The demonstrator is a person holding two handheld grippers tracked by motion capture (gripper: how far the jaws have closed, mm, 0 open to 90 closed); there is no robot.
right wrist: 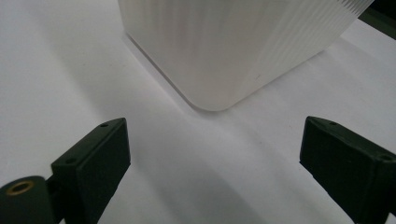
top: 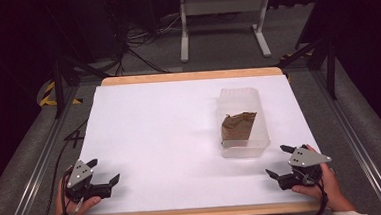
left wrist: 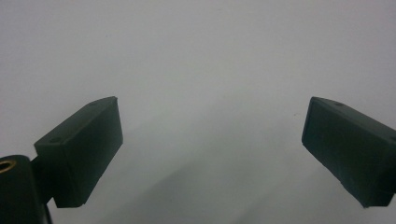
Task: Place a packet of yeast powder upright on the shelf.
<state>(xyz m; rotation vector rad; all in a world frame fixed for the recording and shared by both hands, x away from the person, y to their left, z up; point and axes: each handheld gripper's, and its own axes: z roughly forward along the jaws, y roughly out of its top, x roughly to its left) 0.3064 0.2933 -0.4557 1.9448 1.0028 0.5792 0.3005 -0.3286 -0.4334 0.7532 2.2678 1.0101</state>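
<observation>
A translucent plastic container [top: 243, 124] stands on the right half of the white desk [top: 160, 139], its long side running away from the person. Inside it, toward the near end, lies a crumpled brown paper bag [top: 238, 127], leaning against the inner wall; what the bag holds, if anything, cannot be told.

The left gripper [top: 104, 179] rests low at the near left corner of the desk, held in the person's left hand [top: 74, 207]. Its fingers [left wrist: 81, 151] are spread wide with nothing between them, and the left gripper view looks out over bare white surface. It is well apart from the container.

The right gripper [top: 280, 161] sits at the near right edge, held in the person's right hand [top: 323, 187]. Its fingers [right wrist: 93, 161] are also spread wide and empty. In the right gripper view the ribbed, rounded near corner of the container [right wrist: 224, 51] lies just ahead of the gap between them, near but not touching.

Judged from this, the work has hardly begun: the bag is in the container, nothing is gripped, and neither gripper touches anything. The right gripper is the one placed to act, since it faces the container. What is left appears to be the whole handling: closing in on the container or reaching over its rim for the bag, taking hold, and moving it.
</observation>
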